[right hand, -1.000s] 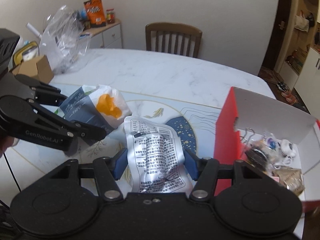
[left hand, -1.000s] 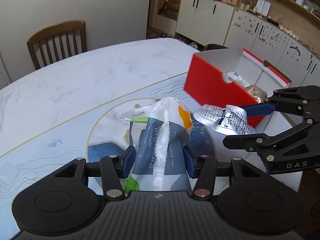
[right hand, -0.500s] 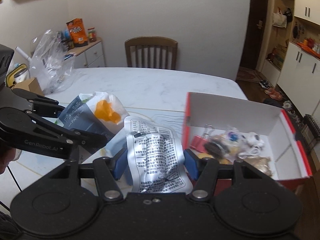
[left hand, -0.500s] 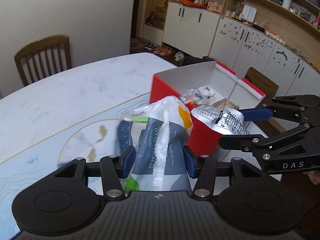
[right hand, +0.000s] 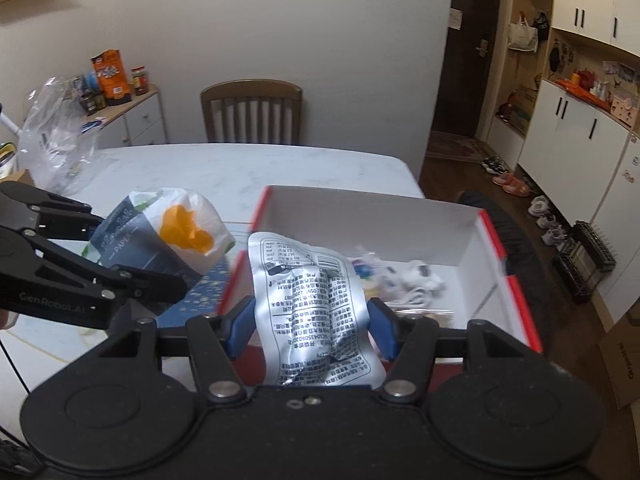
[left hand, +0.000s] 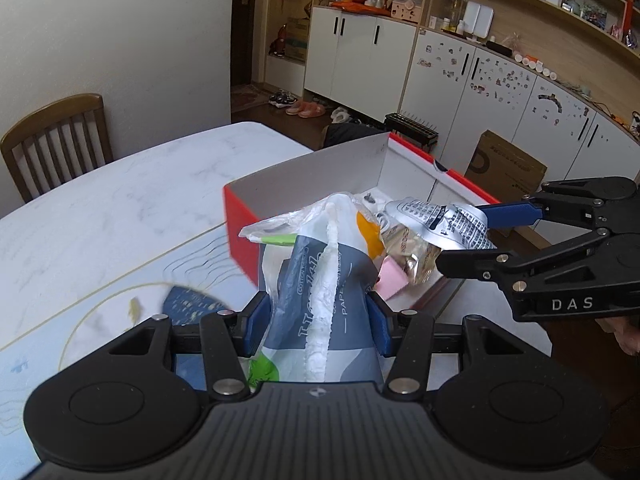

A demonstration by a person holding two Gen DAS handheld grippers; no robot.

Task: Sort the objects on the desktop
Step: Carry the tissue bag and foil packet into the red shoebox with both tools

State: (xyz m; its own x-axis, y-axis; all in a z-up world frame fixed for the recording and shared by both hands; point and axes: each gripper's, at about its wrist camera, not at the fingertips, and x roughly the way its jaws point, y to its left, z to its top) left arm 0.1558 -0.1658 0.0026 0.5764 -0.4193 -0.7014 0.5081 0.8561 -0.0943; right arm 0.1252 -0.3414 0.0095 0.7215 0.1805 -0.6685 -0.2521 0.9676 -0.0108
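Your left gripper (left hand: 318, 316) is gripping the tissue pack (left hand: 320, 280) between its pads, holding it up over the near wall of the open box (left hand: 312, 176). Your right gripper (right hand: 310, 322) is sitting just to its right, pinching the foil packet (right hand: 312, 304) above the box's inside. Small odds and ends (right hand: 416, 276) are lying in the box. The box itself is sitting on the table (left hand: 120, 196), with a chair (right hand: 251, 110) standing behind the far edge.

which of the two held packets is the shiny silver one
The silver foil packet in the right tongs; the tissue pack in the left tongs is blue-grey and white.
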